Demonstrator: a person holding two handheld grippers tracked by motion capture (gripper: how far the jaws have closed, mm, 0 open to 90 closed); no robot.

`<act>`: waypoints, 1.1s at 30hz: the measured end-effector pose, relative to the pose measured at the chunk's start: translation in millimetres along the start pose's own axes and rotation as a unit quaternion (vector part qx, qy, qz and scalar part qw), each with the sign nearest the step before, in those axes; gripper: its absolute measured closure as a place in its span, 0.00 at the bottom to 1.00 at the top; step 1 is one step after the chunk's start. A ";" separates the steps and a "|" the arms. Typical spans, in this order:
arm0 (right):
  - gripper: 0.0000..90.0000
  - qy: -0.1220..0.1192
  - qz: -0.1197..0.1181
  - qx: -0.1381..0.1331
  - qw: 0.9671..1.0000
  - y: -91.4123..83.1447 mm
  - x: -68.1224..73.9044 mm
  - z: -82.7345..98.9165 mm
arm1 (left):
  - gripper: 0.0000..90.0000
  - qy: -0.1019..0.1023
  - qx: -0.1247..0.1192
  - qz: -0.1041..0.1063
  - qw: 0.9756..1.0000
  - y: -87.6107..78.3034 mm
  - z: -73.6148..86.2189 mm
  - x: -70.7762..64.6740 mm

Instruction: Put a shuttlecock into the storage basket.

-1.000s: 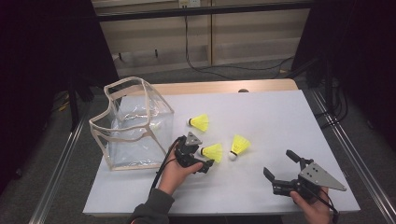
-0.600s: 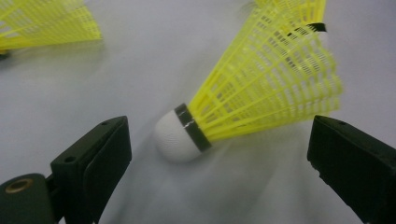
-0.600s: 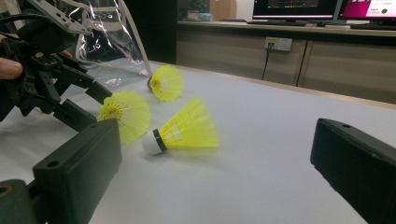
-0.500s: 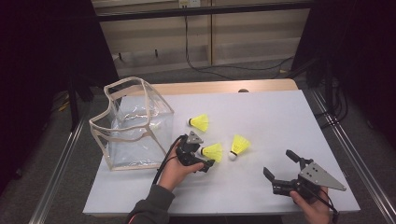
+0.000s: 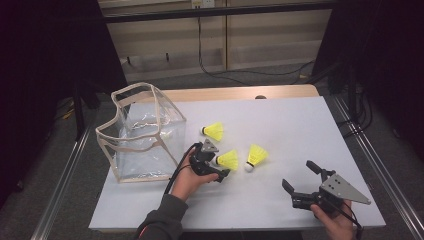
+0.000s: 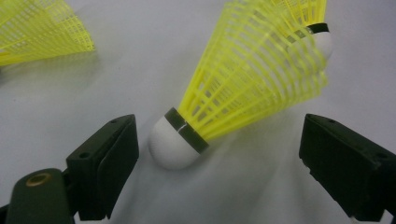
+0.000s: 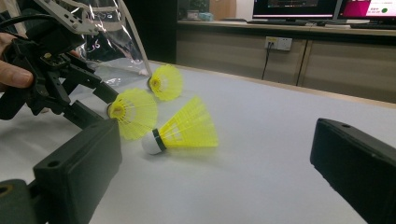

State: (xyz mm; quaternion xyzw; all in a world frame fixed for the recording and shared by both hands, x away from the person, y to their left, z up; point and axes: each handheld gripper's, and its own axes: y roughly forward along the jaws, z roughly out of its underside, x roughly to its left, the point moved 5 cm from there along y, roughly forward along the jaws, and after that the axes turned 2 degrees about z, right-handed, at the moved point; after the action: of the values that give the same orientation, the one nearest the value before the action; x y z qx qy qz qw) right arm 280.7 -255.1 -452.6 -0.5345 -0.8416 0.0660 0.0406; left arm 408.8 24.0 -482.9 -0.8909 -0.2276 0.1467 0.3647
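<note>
A: White table sheet [image 5: 300, 130] first, biggest thing I have from here. At its left end stands the clear plastic bag [image 5: 145, 135] with beige trim, mouth up. Through its wall I make out a pale smudge; cannot tell what it is.

B: And my left gripper [image 5: 216, 167]?

A: Just right of the bag, low over the sheet. Its jaws stand apart either side of the middle shuttlecock [image 5: 227, 160] and have just been closing a little. In the left gripper view that shuttlecock [image 6: 224, 107] lies tilted between them, cork nearer one jaw, a sliver of sheet showing on both sides. No pad presses on it. The skirt's far rim is blurred.

B: Right gripper [image 5: 302, 182]?

A: Near the front right edge, well apart from the birds, jaws wide, nothing between. My hand [image 5: 332, 222] there is cut off by the frame's bottom.

B: Other shuttlecocks?

A: One behind [image 5: 214, 131], nearer the bag; one to the right [image 5: 255, 156], cork toward me. In the left gripper view both are cropped at the top edge.
</note>
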 end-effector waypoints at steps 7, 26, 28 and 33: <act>0.02 0.000 -0.001 0.001 1.000 -0.2 -0.1 0.0 | 0.23 -0.003 0.004 -0.003 1.000 1.2 1.5 3.0; 0.02 0.005 -0.004 0.001 1.000 -0.5 -0.3 0.0 | 0.60 0.006 0.008 0.004 1.000 -0.8 2.6 2.2; 0.02 0.005 -0.004 0.001 1.000 -0.6 -0.3 0.0 | 0.59 0.010 0.009 0.005 1.000 -2.3 2.5 1.3; 0.02 0.006 -0.005 0.001 1.000 -0.4 -0.2 -0.1 | 0.49 0.009 -0.004 0.004 1.000 -2.3 0.2 2.3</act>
State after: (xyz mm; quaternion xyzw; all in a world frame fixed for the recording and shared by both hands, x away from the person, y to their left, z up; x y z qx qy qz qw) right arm 280.4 -255.5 -452.5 -0.5303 -0.8442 0.0633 0.0462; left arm 410.0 26.7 -481.7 -0.8944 -0.2215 0.1388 0.3629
